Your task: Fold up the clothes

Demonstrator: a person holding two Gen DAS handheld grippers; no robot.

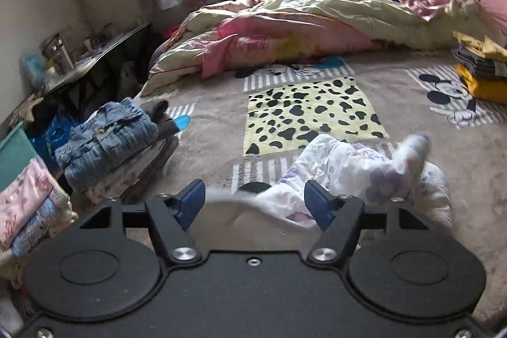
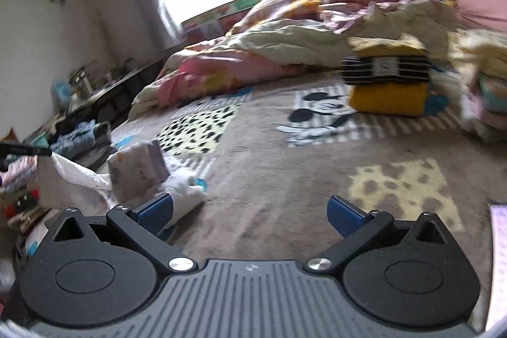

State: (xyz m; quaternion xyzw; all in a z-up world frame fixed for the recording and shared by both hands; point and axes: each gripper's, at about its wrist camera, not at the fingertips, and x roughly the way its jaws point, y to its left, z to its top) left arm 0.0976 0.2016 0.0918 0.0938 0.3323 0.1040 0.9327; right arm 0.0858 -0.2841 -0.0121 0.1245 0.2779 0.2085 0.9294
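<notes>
Both of my grippers hang over the bed blanket with fingers spread wide, gripping nothing. The white floral garment lies crumpled right ahead of my left gripper, part of it bunched between the blue pads; in the right wrist view it sits left of my right gripper, touching the left pad. Around me — a folded denim stack at the left edge, a yellow and striped pile farther back, and a rumpled quilt behind.
</notes>
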